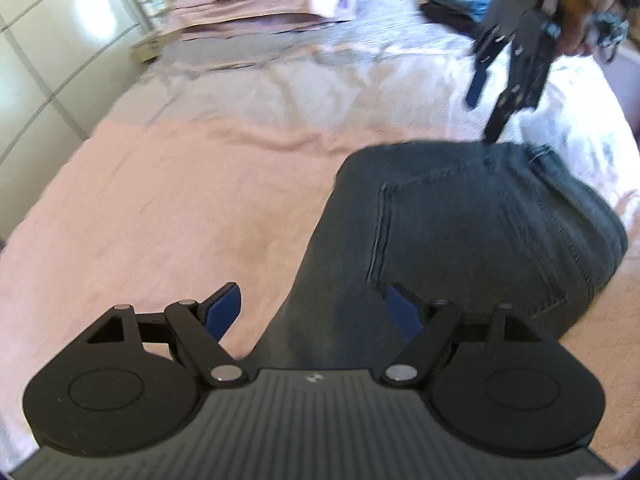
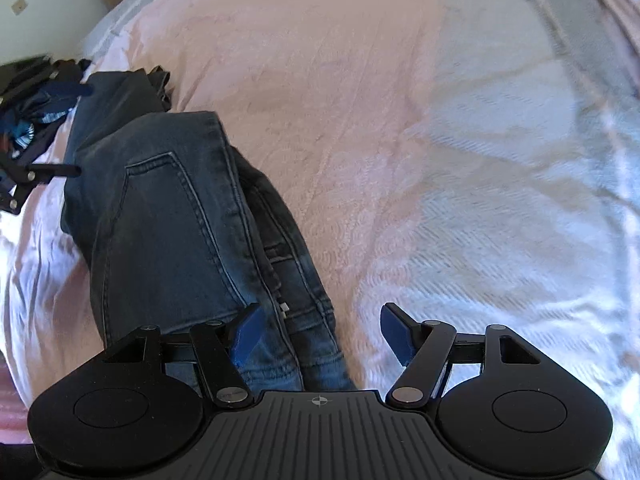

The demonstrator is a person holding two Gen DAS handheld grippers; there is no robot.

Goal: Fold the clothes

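1. I hold the left gripper (image 1: 314, 312) and the right gripper (image 2: 320, 334) spread wide and empty above the dark jeans (image 2: 180, 216), which lie bunched, back pocket up, on the pink bedspread (image 1: 160, 208), judged ready for a fresh grasp.
2. Folded pink linens (image 1: 248, 4) and a dark clothes pile (image 2: 28, 128) sit well apart; nothing blocks the jeans.
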